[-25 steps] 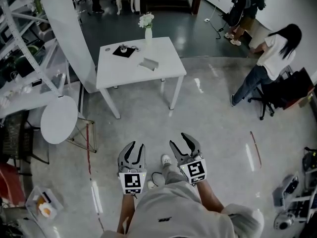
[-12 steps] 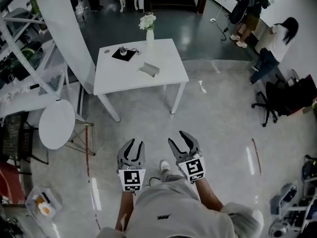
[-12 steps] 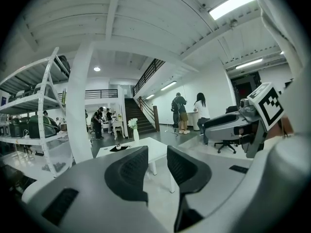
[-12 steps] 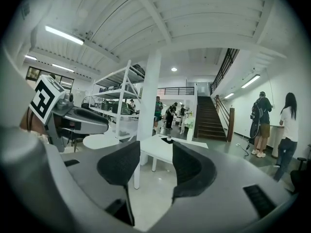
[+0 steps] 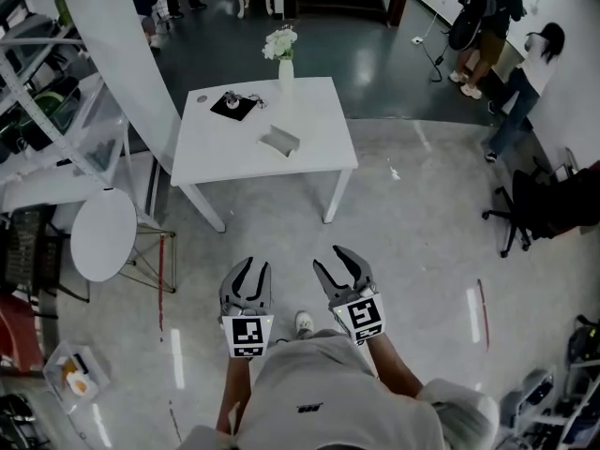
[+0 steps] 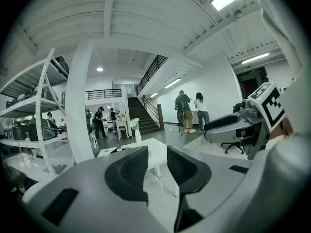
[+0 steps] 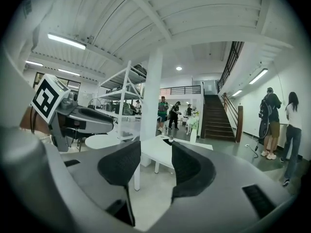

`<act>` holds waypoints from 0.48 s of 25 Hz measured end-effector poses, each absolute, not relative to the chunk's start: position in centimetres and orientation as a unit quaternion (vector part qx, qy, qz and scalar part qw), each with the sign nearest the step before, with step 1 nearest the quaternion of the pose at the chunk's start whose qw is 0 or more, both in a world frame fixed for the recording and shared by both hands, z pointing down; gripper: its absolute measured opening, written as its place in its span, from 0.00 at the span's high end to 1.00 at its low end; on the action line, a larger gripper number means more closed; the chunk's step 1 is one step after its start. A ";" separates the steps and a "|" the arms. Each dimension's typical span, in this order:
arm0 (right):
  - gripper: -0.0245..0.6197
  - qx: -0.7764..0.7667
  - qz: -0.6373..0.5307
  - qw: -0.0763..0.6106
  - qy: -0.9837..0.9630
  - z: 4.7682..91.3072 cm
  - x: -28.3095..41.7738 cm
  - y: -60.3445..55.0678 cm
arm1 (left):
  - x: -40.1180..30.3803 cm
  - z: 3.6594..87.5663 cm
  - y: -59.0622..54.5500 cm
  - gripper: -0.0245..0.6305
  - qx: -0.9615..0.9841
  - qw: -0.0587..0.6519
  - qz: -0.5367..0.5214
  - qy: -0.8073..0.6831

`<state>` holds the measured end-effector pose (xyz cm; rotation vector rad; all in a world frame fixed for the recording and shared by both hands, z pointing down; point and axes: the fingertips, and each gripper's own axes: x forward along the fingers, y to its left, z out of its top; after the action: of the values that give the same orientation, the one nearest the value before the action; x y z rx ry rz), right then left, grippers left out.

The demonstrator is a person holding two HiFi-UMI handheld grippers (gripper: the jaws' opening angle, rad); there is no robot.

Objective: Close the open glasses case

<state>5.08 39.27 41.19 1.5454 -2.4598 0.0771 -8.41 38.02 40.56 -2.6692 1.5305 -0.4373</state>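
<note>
Both tools are up in front of the person, well short of the desk (image 5: 309,157). The left tool (image 5: 255,268) has its jaws a narrow gap apart with nothing between them, only floor and the far desk showing through in its own view. The right tool (image 5: 326,257) is parted a touch wider and is just as empty.

The glasses case (image 5: 280,141) sits on the desk, right of middle and toward the near edge. From the head view it is a small grey shape, too small to tell how far its lid stands open. Neither gripper view shows it clearly: the jaw pads cover much of the desk top.

At the desk's far edge stands a white vase (image 5: 285,67) with pale flowers. Near the far left corner lies a black mat (image 5: 234,105) with something small on it that I cannot identify.

At the left, a round white table (image 5: 103,234) stands beside shelving (image 5: 56,111) that is cut off by the frame. At the upper right, people (image 5: 506,36) stand by the wall, partly cropped.

As for writing, each tool carries a marker cube (image 5: 247,336) with a black-and-white square pattern and no letters. The small dark mark on the person's shirt (image 5: 306,408) is too tiny to read.
</note>
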 end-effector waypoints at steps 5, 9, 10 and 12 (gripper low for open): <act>0.65 0.513 0.030 0.110 -0.851 41.0 6.5 36.7 | -6.5 40.3 36.3 0.76 -0.853 0.017 -0.143 0.502; 0.65 0.507 0.034 0.105 -0.855 41.2 6.7 35.0 | -6.2 40.6 34.9 0.76 -0.847 0.013 -0.144 0.512; 0.65 0.505 0.034 0.105 -0.856 41.3 6.7 34.6 | -6.2 40.7 34.6 0.76 -0.846 0.013 -0.144 0.513; 0.65 0.504 0.034 0.106 -0.856 41.5 6.8 33.8 | -6.1 40.8 33.9 0.76 -0.845 0.014 -0.145 0.514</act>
<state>6.79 33.82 41.47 1.4852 -2.5229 0.0997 -6.10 33.85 40.83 -2.6313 1.6008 -0.4522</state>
